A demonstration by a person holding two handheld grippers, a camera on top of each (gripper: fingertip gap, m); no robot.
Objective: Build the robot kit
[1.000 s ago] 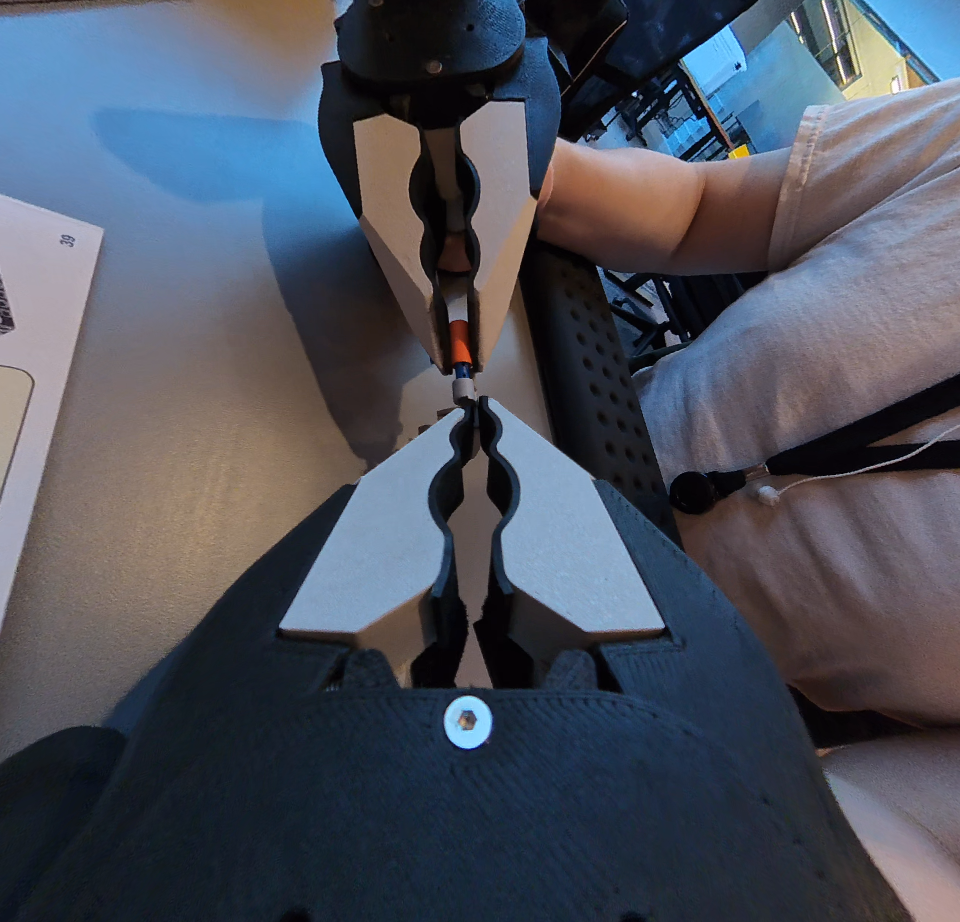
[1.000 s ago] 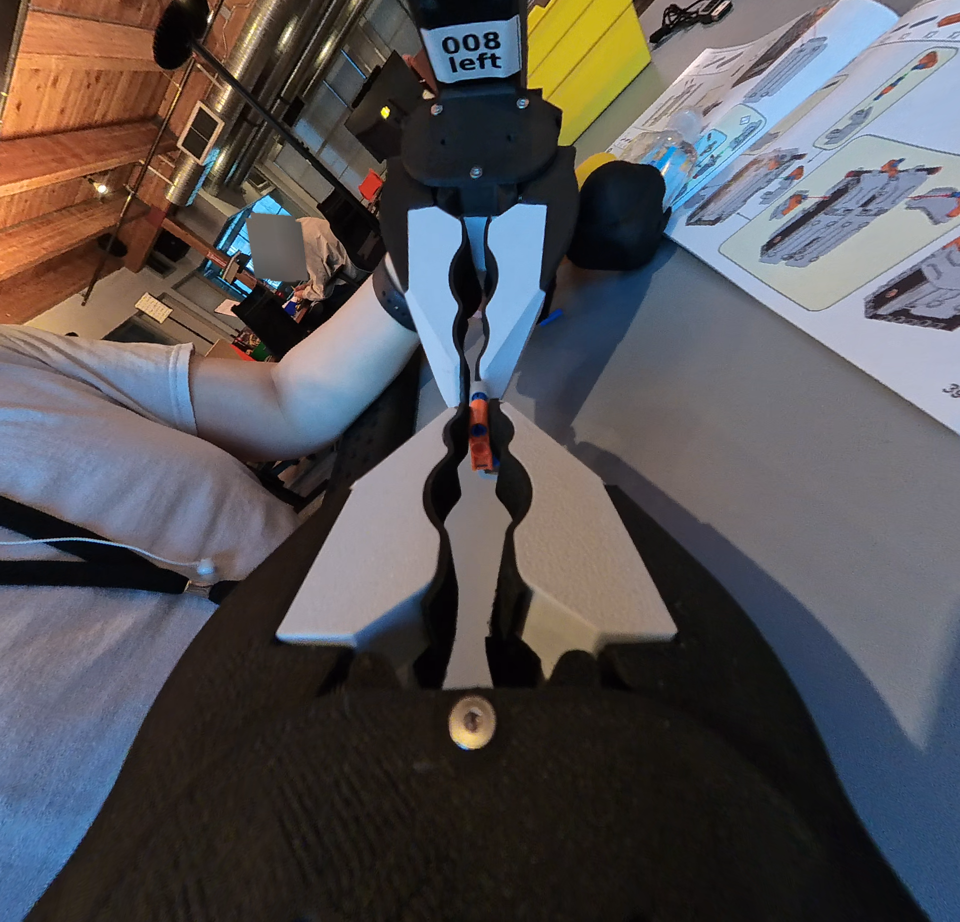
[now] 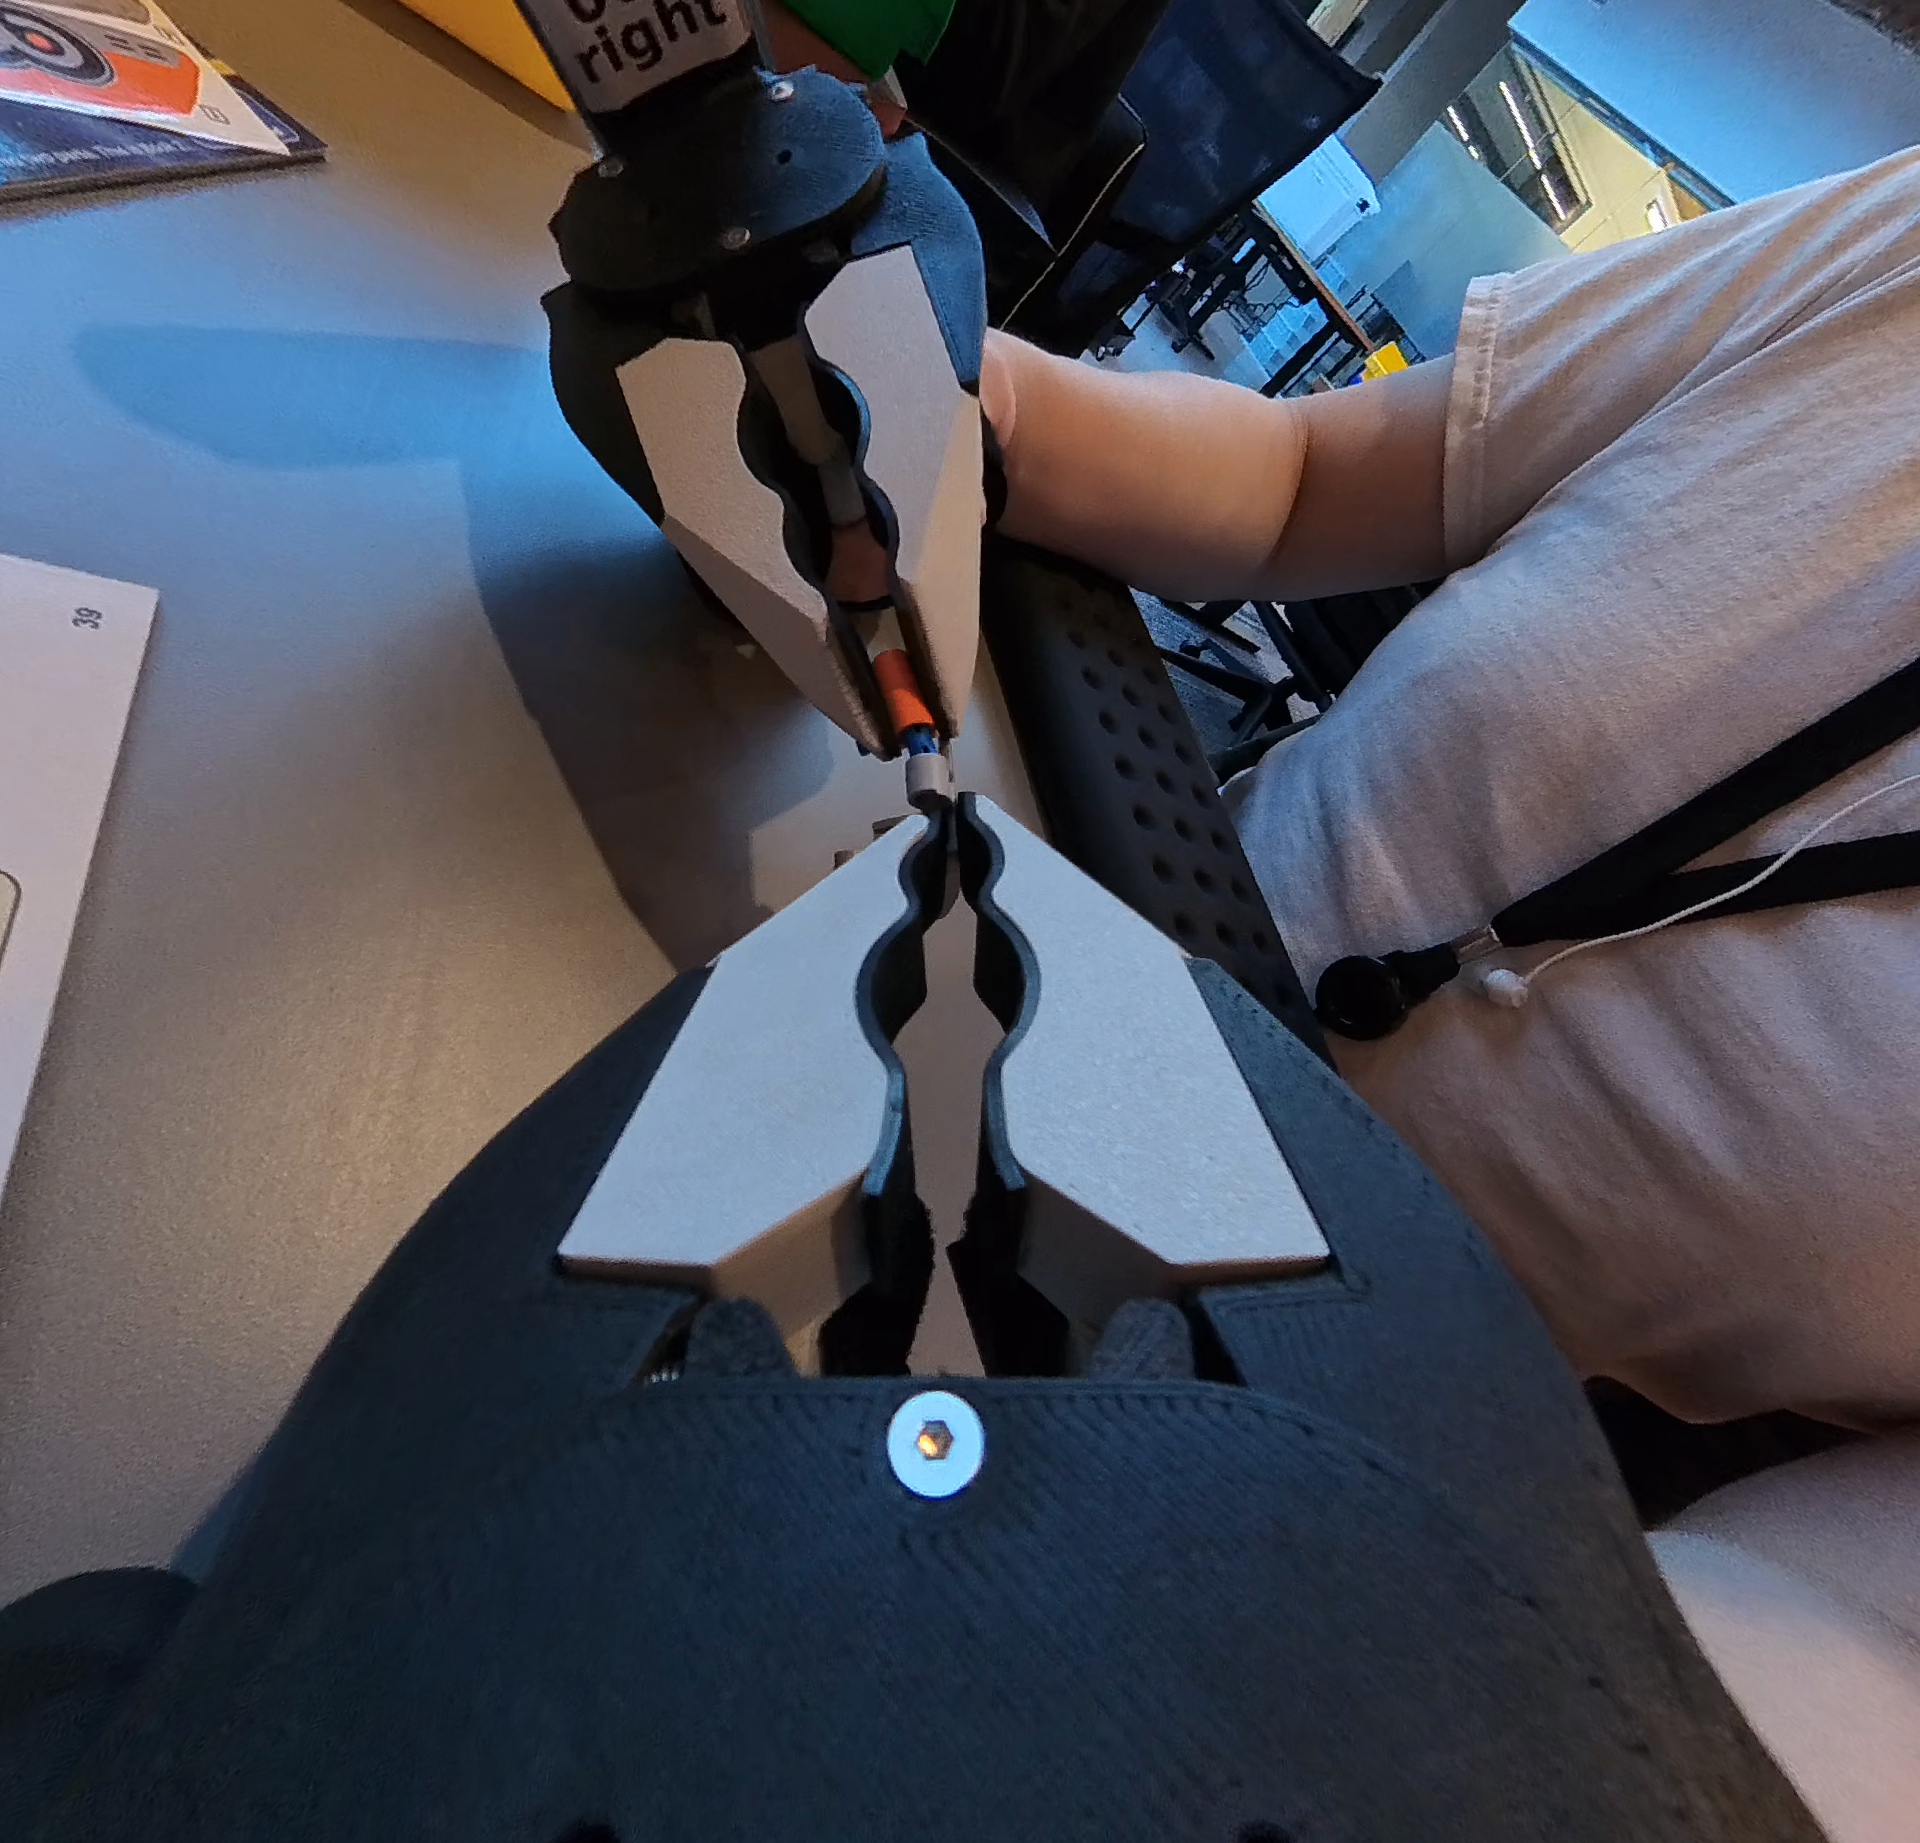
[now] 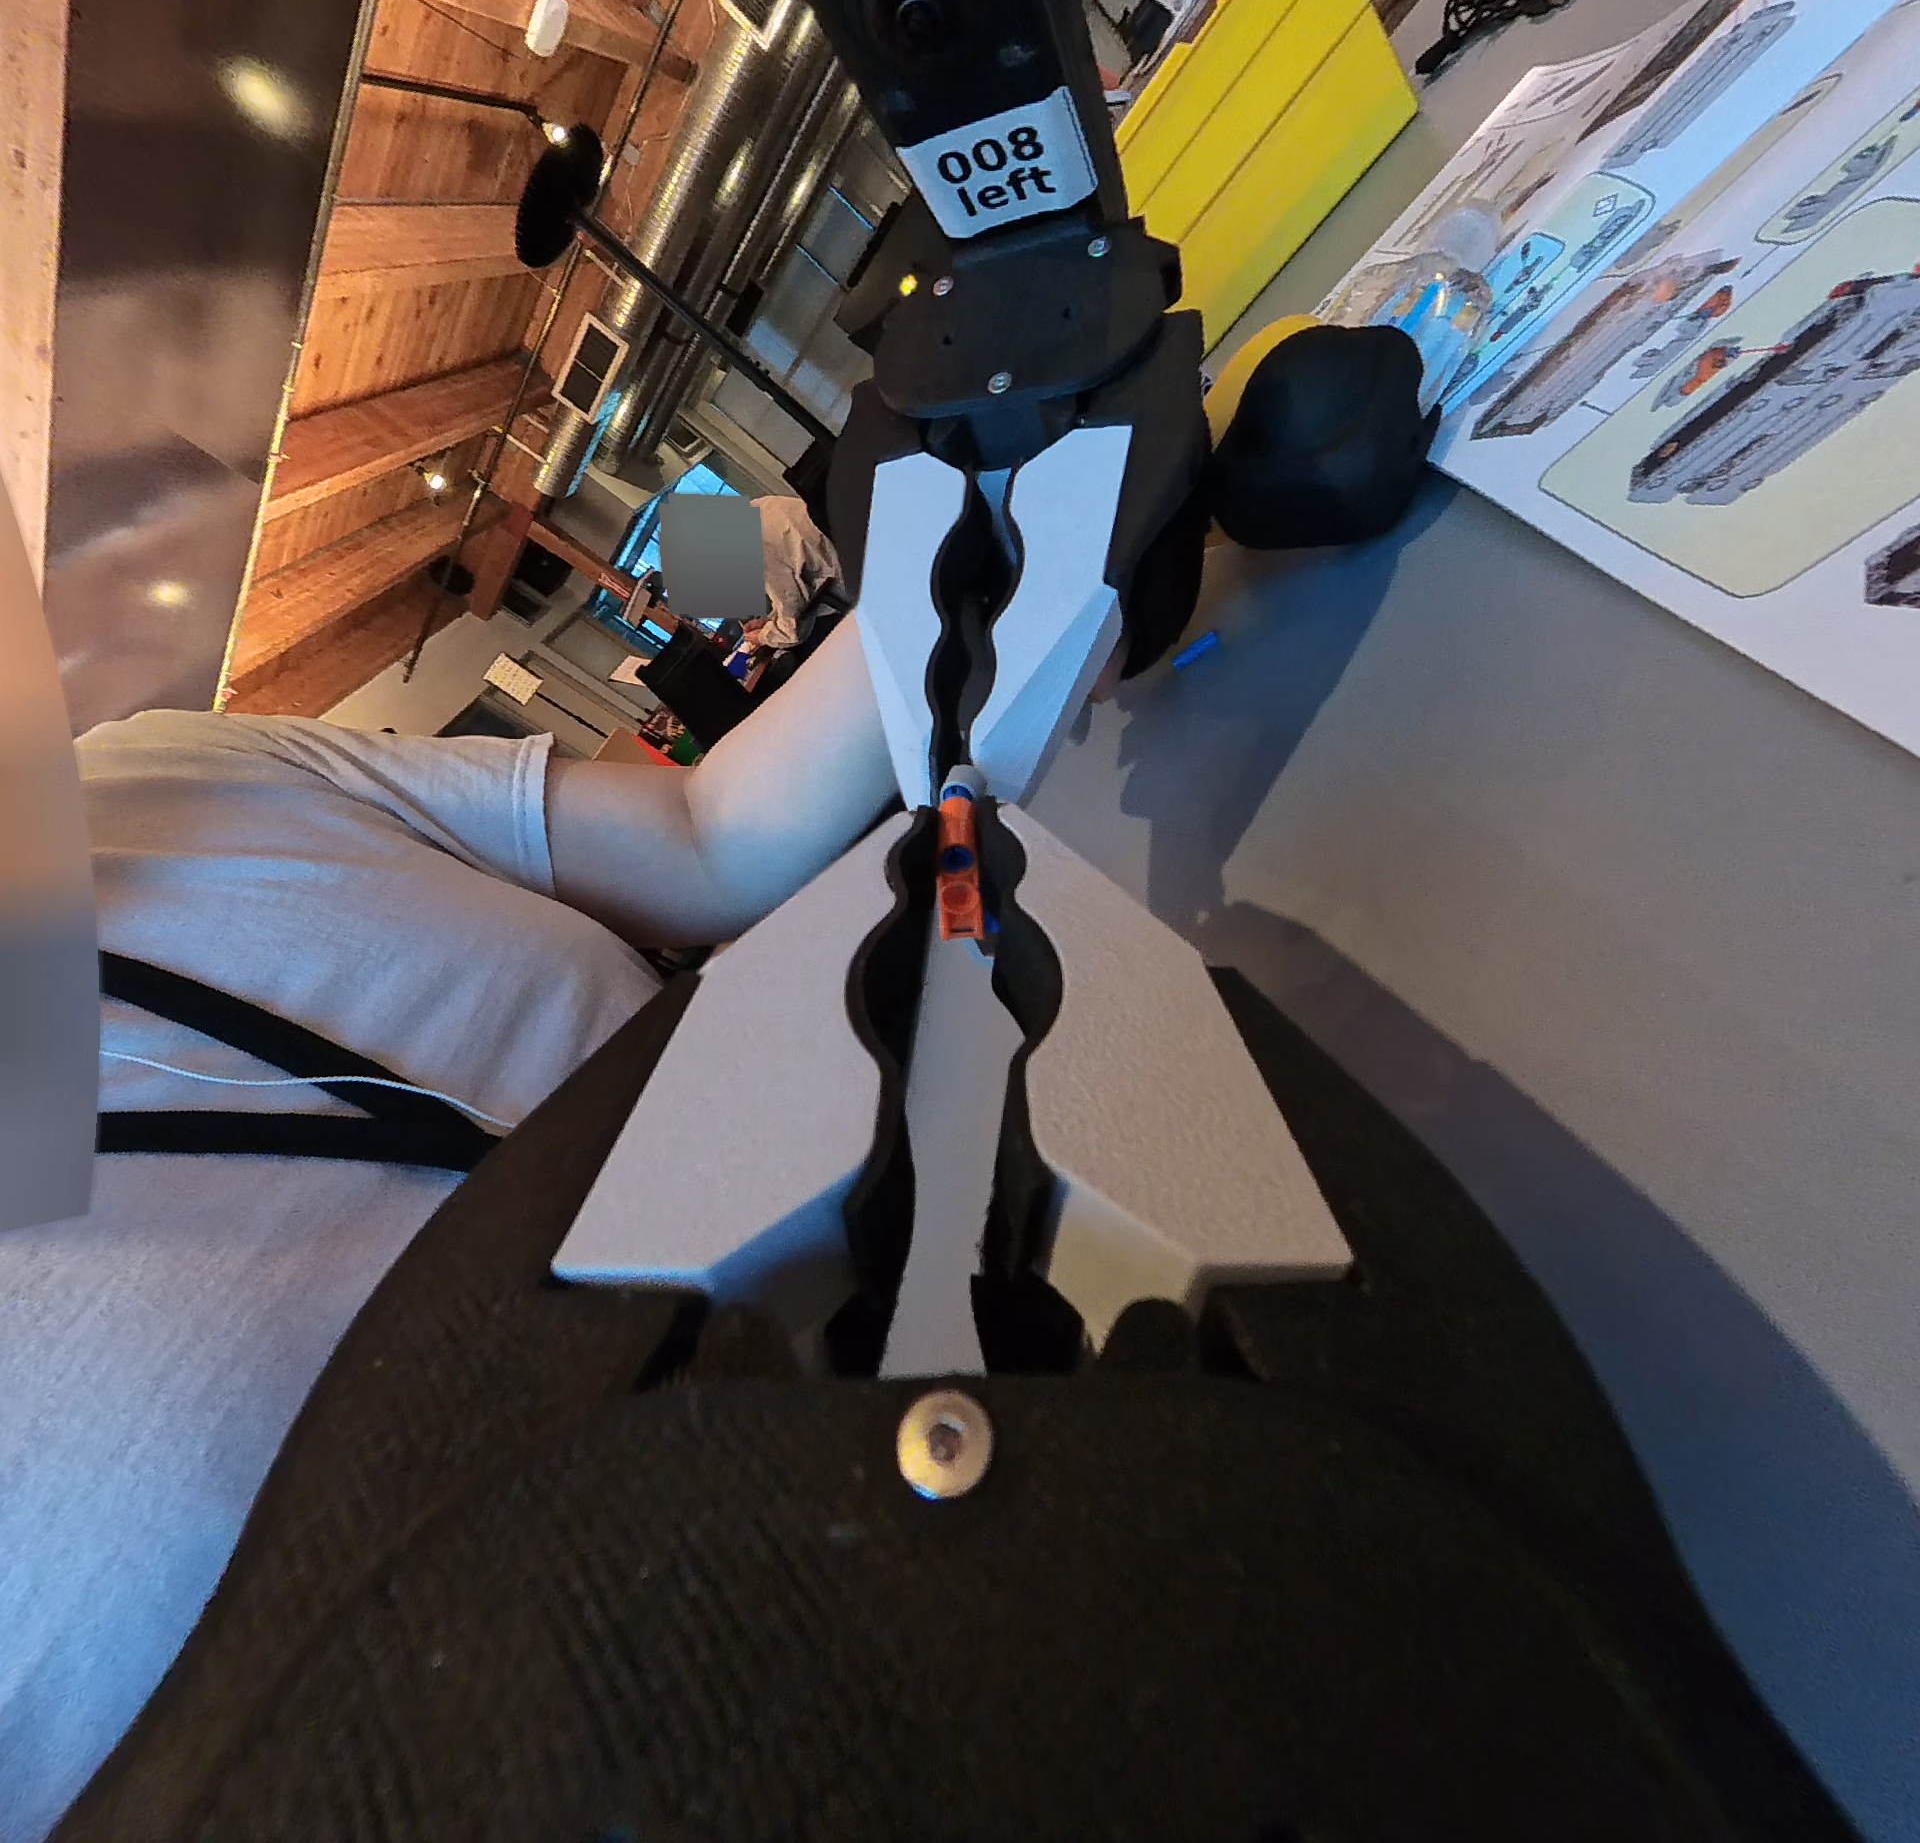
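A grey table (image 3: 260, 858) fills the left wrist view, with a person's pale-sleeved arm (image 3: 1195, 463) lying along its edge. An open instruction booklet (image 4: 1714, 339) lies across the table's far side in the right wrist view, a yellow bin (image 4: 1268, 110) beyond it and a black rounded lump (image 4: 1320, 443) beside the booklet. A tiny blue pin (image 4: 1195, 648) lies loose on the table near that lump.

The two grippers meet tip to tip above the table. The right gripper (image 4: 961, 863) has its jaws closed on a small orange brick piece (image 4: 957, 879), which sits right at the tips, lengthwise between the fingers. The left gripper (image 3: 948, 819) has its jaws pinched nearly together at the tips, which touch the piece's grey end cap (image 3: 928, 777); whether they grip it I cannot tell.

Against the earlier frame, the right gripper now stands tilted in the left wrist view instead of straight on — its label shows at the top — while the left gripper appears a little higher and farther back in the right wrist view. The contact point is unchanged.

The piece is short and slim: an orange body with round holes, a blue peg through it, a light grey cap at the far end.
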